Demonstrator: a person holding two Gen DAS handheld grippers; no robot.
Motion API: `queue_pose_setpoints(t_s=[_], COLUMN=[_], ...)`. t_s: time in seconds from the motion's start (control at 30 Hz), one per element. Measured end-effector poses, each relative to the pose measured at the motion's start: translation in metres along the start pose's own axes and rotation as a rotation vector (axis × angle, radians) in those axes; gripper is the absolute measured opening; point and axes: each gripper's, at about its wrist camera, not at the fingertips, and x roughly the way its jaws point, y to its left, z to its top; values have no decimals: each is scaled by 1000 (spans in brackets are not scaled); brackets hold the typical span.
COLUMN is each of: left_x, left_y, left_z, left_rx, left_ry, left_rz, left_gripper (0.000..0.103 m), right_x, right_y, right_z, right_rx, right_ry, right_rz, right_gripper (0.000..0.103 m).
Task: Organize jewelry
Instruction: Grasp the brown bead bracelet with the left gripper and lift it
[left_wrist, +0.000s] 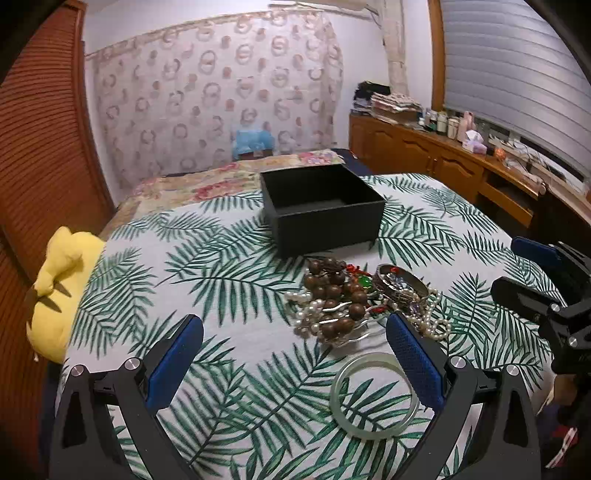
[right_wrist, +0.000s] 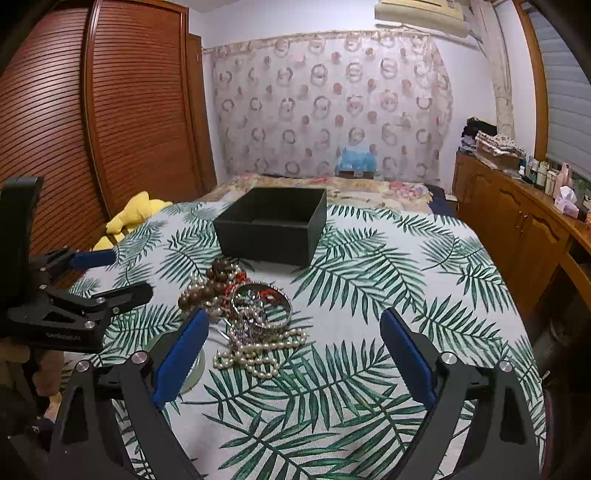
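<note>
Both hand-held grippers hover spread and empty over the bed (left_wrist: 229, 325), whose leaf-print cover carries everything: the left hand-held gripper (left_wrist: 295, 356) has its blue pads wide apart, and so does the right hand-held gripper (right_wrist: 293, 350). Beyond them, toward the head of the bed, stands the open black box (left_wrist: 325, 218), apparently empty as far as its interior shows. Between box and grippers lies the jewelry heap: brown wooden beads (left_wrist: 332, 288), a silver bangle (right_wrist: 262, 304) and a pearl strand (right_wrist: 258, 350) tangled together. Nearest of all is the pale green bangle (left_wrist: 373, 397), lying flat and apart from the heap, just inside the left gripper's right pad (left_wrist: 413, 362); in the right wrist view it is mostly hidden behind that gripper's left pad. The left hand-held gripper seems better placed for it, needing only a short drop and a small shift to its right, while the pearls lie ahead and slightly left of the right one.
</note>
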Motion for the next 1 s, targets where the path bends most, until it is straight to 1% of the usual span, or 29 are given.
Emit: queue_pose_setpoints(t_s=[0.1,0.23,0.27,0.3,0.33,0.4,0.53,0.6,0.67,0.7,0.73,0.77,0.8,0.83,0.93,1.0], left_x=[8,22,26,30,34,41,53,55,55,56,55,55,55,54,46,37], left_y=[-4,-15,-17,-19,-23,-28,-33,-33,-33,-33,-32,-32,-31,-29,-15,-4], left_z=[2,4,5,5,6,7,6,5,5,6,7,7,7,8,12,16], left_rx=[22,65,74,83,101,125,138,148,148,151,153,157,159,156,102,65], left_ry=[14,49,58,67,76,84,112,117,113,114,113,113,116,115,98,75], left_rz=[-22,-76,-88,-94,-91,-95,-100,-87,-85,-88,-87,-90,-98,-102,-142,-149], left_gripper=[95,78,76,70,66,65,49,47,43,38,30,26,14,12,12,12], right_x=[4,9,10,10,11,12,13,14,15,15,15,16,16,16,17,18], right_y=[-2,-3,-3,-4,-4,-5,-6,-8,-9,-9,-9,-9,-9,-9,-9,-8], right_z=[-3,-7,-7,-8,-9,-10,-12,-11,-11,-11,-11,-12,-12,-12,-12,-12], right_rx=[-5,-12,-12,-10,-10,-8,-9,-8,-7,-8,-10,-11,-12,-13,-12,-15], right_ry=[17,37,40,44,47,52,56,59,63,64,66,68,69,70,69,69], right_rz=[5,11,12,13,13,12,10,10,10,11,11,12,12,12,13,15], right_gripper=[92,91,91,91,91,91,91,91,91,91,91,91,91,91,91,91])
